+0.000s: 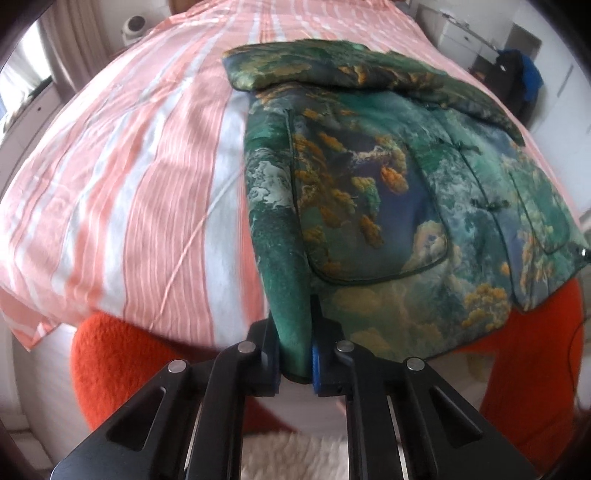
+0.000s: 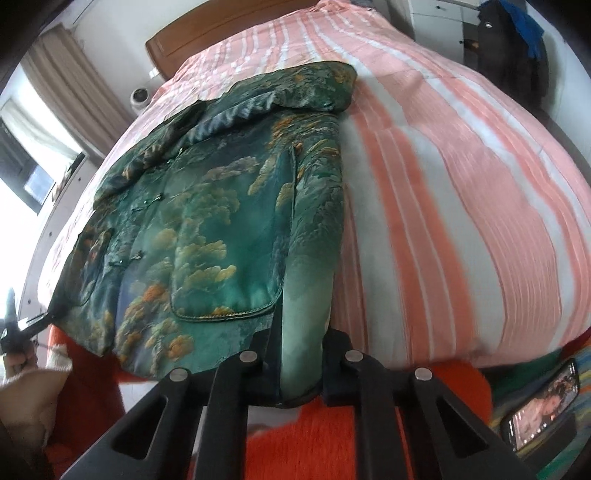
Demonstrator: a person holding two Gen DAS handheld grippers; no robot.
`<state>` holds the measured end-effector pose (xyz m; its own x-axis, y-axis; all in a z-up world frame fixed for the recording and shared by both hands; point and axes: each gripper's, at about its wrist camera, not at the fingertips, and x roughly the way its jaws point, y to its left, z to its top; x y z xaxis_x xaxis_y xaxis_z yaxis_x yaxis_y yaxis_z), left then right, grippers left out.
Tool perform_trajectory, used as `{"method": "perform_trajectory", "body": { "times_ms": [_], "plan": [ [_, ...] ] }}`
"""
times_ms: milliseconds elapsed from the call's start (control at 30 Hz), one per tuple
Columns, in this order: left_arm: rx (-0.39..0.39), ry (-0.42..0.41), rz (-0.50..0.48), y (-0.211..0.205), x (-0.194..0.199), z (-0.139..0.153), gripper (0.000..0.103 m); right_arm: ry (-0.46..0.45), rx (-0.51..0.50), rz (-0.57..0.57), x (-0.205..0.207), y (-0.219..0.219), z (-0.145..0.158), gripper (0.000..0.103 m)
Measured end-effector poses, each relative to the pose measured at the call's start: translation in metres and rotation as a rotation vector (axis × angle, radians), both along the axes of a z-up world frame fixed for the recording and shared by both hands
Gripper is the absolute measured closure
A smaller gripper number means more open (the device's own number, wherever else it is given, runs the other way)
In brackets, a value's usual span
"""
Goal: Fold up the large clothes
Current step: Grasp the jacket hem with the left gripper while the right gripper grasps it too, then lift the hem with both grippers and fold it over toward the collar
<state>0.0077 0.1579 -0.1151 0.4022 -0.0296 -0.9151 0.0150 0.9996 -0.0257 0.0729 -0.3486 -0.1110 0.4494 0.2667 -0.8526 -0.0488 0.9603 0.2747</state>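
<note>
Seen in both views: green printed jacket [image 1: 369,192] [image 2: 207,221] spread front-up on striped pink-and-white bedcover [image 1: 140,166] [image 2: 461,184], sleeves folded across upper part. Occupied right of centre in left wrist view and left of centre in right wrist view, with near hem reaching lower edge of bed.

Left gripper [image 1: 294,363]: fingers narrowed and clamped on jacket's near corner, at lower centre of frame. Blue pads [image 1: 316,363] pressed against bunched green cloth. Hem drawn up off bedcover between black fingers.

Right gripper [image 2: 298,373]: fingers closed on jacket's other near corner, at lower centre of frame. Pale green fold pinched between both fingers.

Orange fleece clothing [image 1: 110,354] [image 2: 314,435] visible below bed edge in both views. Phone [image 2: 543,406] with lit screen at lower right of right wrist view. Wooden headboard [image 2: 221,33] at upper centre. Curtain [image 2: 70,77] at upper left.
</note>
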Motion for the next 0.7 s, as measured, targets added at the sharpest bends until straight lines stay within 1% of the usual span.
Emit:
{"method": "perform_trajectory", "body": {
  "times_ms": [67,133,167,200,233,267,333,367,400,433,467,500,533,567,600,633,667,700],
  "plan": [
    [0.007,0.023,-0.029,0.003,-0.01,0.001,0.094,0.027,0.002,0.029,-0.007,0.001,0.001,0.089],
    [-0.031,0.044,-0.039,0.011,-0.014,0.008,0.094,0.065,0.034,0.051,-0.012,0.001,0.003,0.089],
    [-0.078,0.046,-0.033,0.019,-0.014,0.018,0.094,0.085,0.082,0.051,-0.013,-0.003,0.006,0.089],
    [-0.127,0.041,-0.024,0.026,-0.008,0.03,0.094,0.098,0.156,0.044,-0.013,-0.009,0.012,0.089],
    [-0.185,0.028,-0.016,0.035,-0.002,0.044,0.094,0.098,0.217,0.036,-0.01,-0.016,0.019,0.089],
    [-0.235,0.004,-0.011,0.045,0.009,0.062,0.094,0.088,0.275,0.028,-0.004,-0.023,0.029,0.09],
    [-0.277,-0.062,-0.016,0.054,0.036,0.095,0.095,0.044,0.378,0.014,0.02,-0.037,0.056,0.09],
    [-0.279,-0.118,-0.02,0.057,0.061,0.117,0.095,0.023,0.406,0.01,0.033,-0.042,0.066,0.09],
    [-0.27,-0.153,-0.016,0.055,0.079,0.129,0.095,-0.004,0.431,0.007,0.054,-0.046,0.078,0.09],
    [-0.257,-0.198,0.001,0.054,0.101,0.143,0.094,-0.035,0.431,-0.002,0.076,-0.048,0.088,0.09],
    [-0.254,-0.243,0.023,0.053,0.132,0.155,0.093,-0.068,0.418,-0.016,0.108,-0.048,0.099,0.09],
    [-0.255,-0.271,0.04,0.053,0.157,0.163,0.089,-0.089,0.404,-0.023,0.131,-0.047,0.104,0.09],
    [-0.253,-0.291,0.062,0.05,0.187,0.168,0.081,-0.123,0.382,-0.045,0.161,-0.044,0.109,0.09],
    [-0.214,-0.307,0.081,0.045,0.225,0.17,0.048,-0.152,0.375,-0.076,0.188,-0.043,0.111,0.086],
    [-0.168,-0.309,0.095,0.043,0.244,0.17,0.029,-0.171,0.38,-0.104,0.211,-0.044,0.109,0.076],
    [-0.091,-0.313,0.149,0.043,0.269,0.169,0.009,-0.178,0.397,-0.131,0.233,-0.043,0.106,0.064],
    [-0.052,-0.314,0.173,0.048,0.281,0.167,0.009,-0.177,0.428,-0.171,0.252,-0.045,0.1,0.02],
    [-0.041,-0.308,0.179,0.052,0.287,0.166,0.009,-0.177,0.451,-0.227,0.265,-0.051,0.094,0.003]
  ]
}}
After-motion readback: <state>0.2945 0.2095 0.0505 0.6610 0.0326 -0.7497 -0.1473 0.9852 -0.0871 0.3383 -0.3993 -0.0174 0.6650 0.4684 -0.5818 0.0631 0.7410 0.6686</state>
